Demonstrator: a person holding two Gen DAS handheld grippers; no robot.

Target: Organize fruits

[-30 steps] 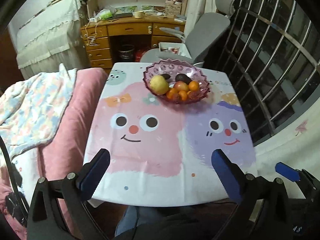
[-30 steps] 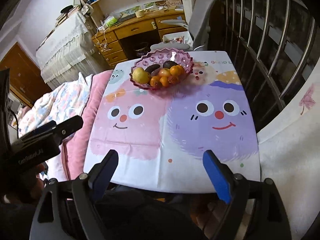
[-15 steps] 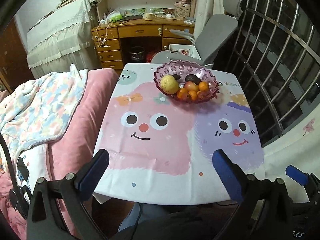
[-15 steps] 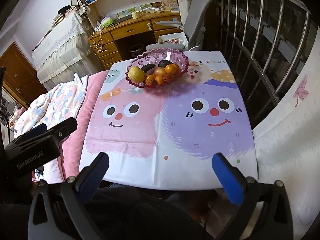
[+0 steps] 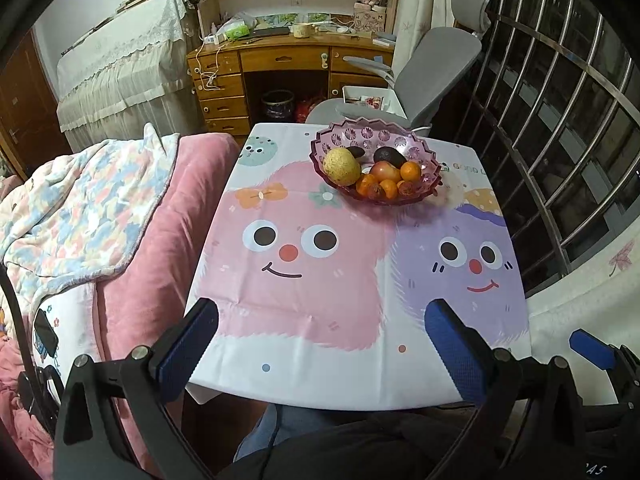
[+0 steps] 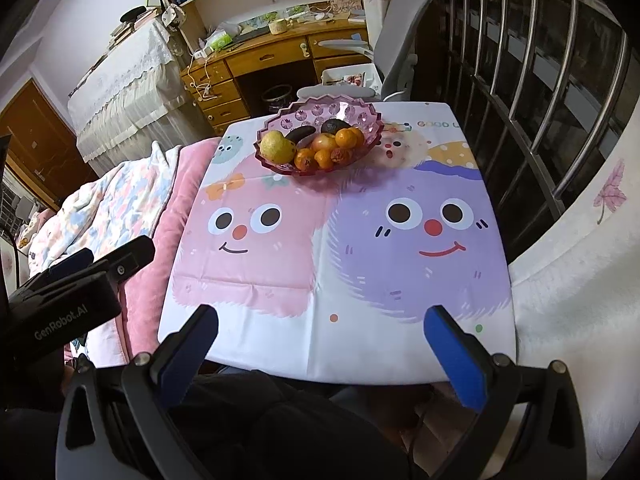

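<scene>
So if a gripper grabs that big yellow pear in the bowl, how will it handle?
The pear looks rounded and smooth, so it may slip or roll. It is the biggest fruit in the pink bowl, probably heaviest. Lifting it could shift the oranges beside it.

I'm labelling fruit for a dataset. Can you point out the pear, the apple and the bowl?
pear (image 5: pixel 341 166), left wrist view, middle of its yellow skin
apple (image 5: pixel 385 172), left wrist view, its red top
bowl (image 6: pixel 316 111), right wrist view, far inner wall

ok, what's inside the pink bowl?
Pink bowl holds a yellow pear, a reddish apple, several small oranges and two dark fruits behind. Anything beneath the pile is hidden.
</scene>
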